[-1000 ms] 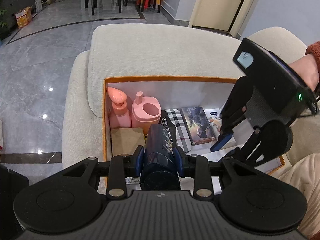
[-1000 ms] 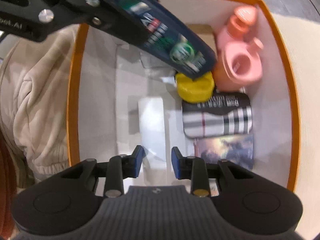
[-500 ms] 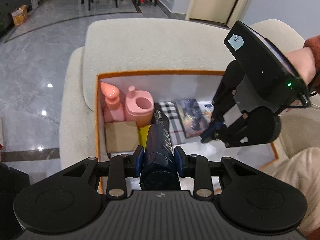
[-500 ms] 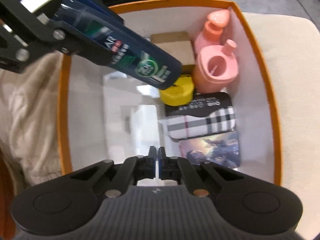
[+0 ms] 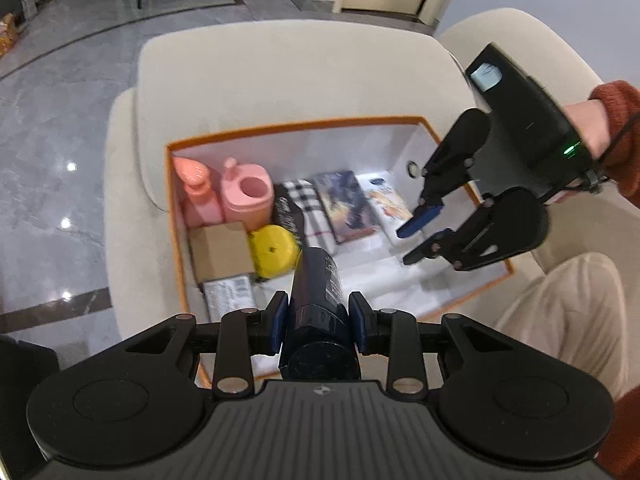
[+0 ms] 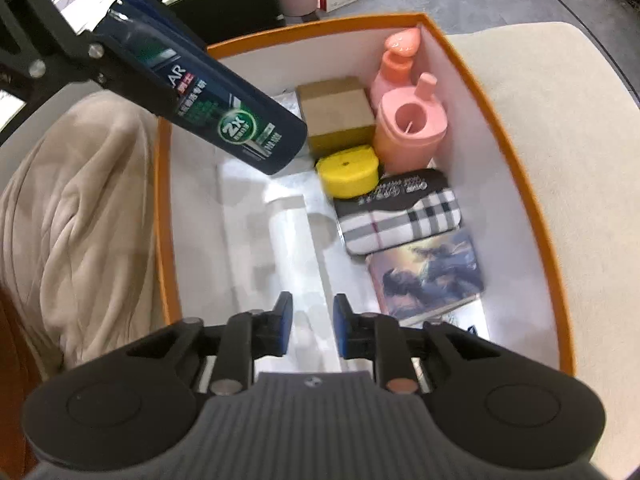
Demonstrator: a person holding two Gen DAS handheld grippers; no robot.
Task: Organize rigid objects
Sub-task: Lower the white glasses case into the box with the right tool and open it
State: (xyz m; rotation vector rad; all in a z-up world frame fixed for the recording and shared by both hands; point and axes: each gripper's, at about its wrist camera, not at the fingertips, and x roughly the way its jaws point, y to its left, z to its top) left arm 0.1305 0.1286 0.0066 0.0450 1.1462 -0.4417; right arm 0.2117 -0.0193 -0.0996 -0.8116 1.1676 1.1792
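While the left gripper (image 5: 319,323) pinches the dark blue shampoo bottle (image 5: 318,304) between its blue pads, the bottle juts forward and downward, its far end hanging above the orange-rimmed box (image 5: 280,130) and not touching what lies inside. From the right wrist view the same bottle (image 6: 208,108) slants in from the upper left, a smooth glossy cylinder with a green and white label, its flat end over the white floor of the box (image 6: 496,128) near the yellow round container (image 6: 349,172).

The right gripper (image 6: 309,320) hangs over the near part of the box with its jaws opening and nothing between them; from the left wrist view it (image 5: 418,240) hovers over the right side of the box, held by a hand (image 5: 584,128) in a rust-coloured knitted sleeve (image 5: 622,136).

The box is stiff card with white inner walls and stands on a cream upholstered seat (image 5: 288,76). Along one wall stand a pink pump bottle (image 6: 394,66) with a heart-shaped top and a squat pink plastic jug (image 6: 410,132) with a round opening. Beside them sit a plain brown cardboard carton (image 6: 334,106), a soft checked fabric pouch (image 6: 400,212) with a black band, and a flat printed book (image 6: 428,276) lying on its back. A moulded white insert (image 6: 288,248) lines the floor of the box.
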